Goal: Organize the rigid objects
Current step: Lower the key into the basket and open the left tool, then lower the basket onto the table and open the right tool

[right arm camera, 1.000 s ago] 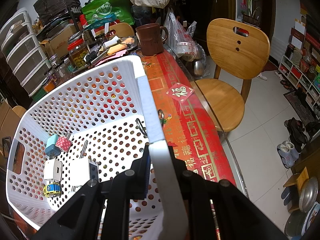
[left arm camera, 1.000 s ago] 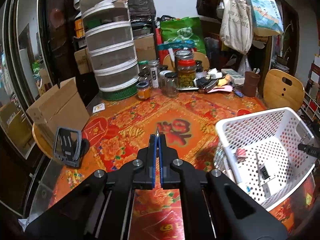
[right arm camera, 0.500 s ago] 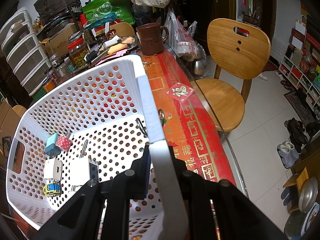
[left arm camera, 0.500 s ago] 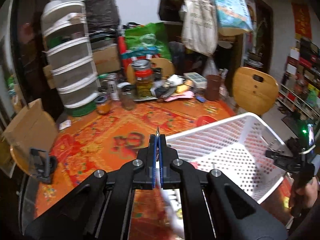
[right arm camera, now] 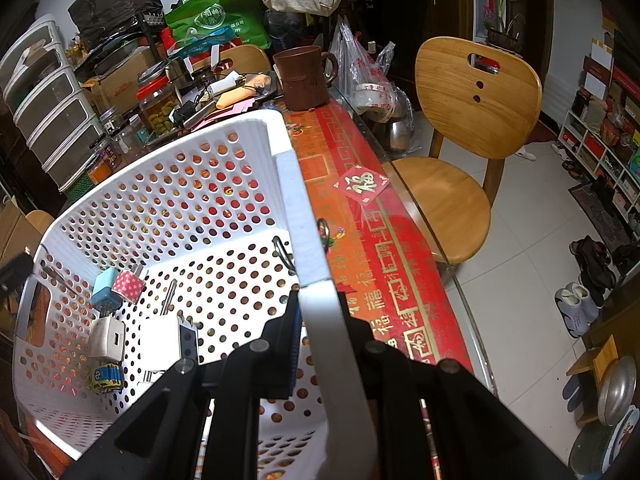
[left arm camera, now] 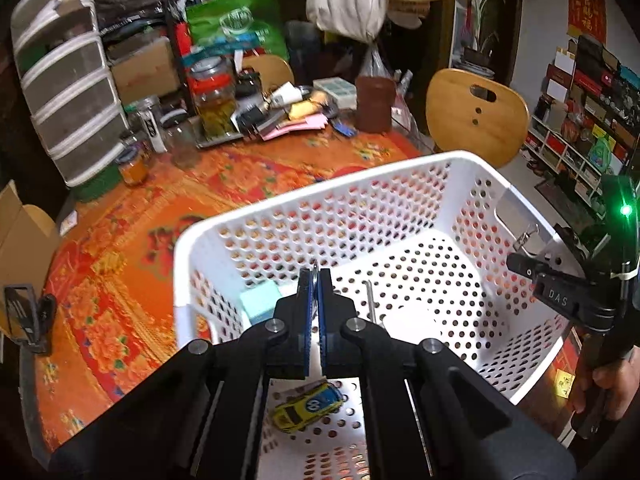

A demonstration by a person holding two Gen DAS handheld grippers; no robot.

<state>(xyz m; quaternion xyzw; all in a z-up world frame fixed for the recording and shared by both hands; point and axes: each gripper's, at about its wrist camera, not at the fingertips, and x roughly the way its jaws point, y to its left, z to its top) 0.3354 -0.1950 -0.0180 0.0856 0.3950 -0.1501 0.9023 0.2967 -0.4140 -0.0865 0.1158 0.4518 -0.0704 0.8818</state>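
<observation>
A white perforated basket (left arm camera: 320,188) stands on the red patterned tablecloth. Inside lie a yellow toy car (left arm camera: 308,404), a teal charger (left arm camera: 260,300) and a thin metal rod (left arm camera: 370,300). My left gripper (left arm camera: 316,276) hovers over the basket's near-left corner. It is shut on a thin flat piece seen edge-on, whose tip pokes out above the pads. My right gripper (right arm camera: 320,304) is shut on the basket's right rim (right arm camera: 296,200). The right wrist view also shows a red dotted charger (right arm camera: 129,286), white chargers (right arm camera: 106,338) and the toy car (right arm camera: 106,376).
Jars (left arm camera: 214,100), a brown mug (right arm camera: 306,80) and clutter crowd the table's far end beside a stack of plastic drawers (left arm camera: 68,108). A black stand (left arm camera: 24,316) sits at the left edge. A wooden chair (right arm camera: 476,92) stands right of the table. A hand (left arm camera: 612,376) holds the right gripper.
My left gripper has swung right and down from over the bare tablecloth to above the basket, still shut on the thin piece. The right gripper and the basket have stayed put.
</observation>
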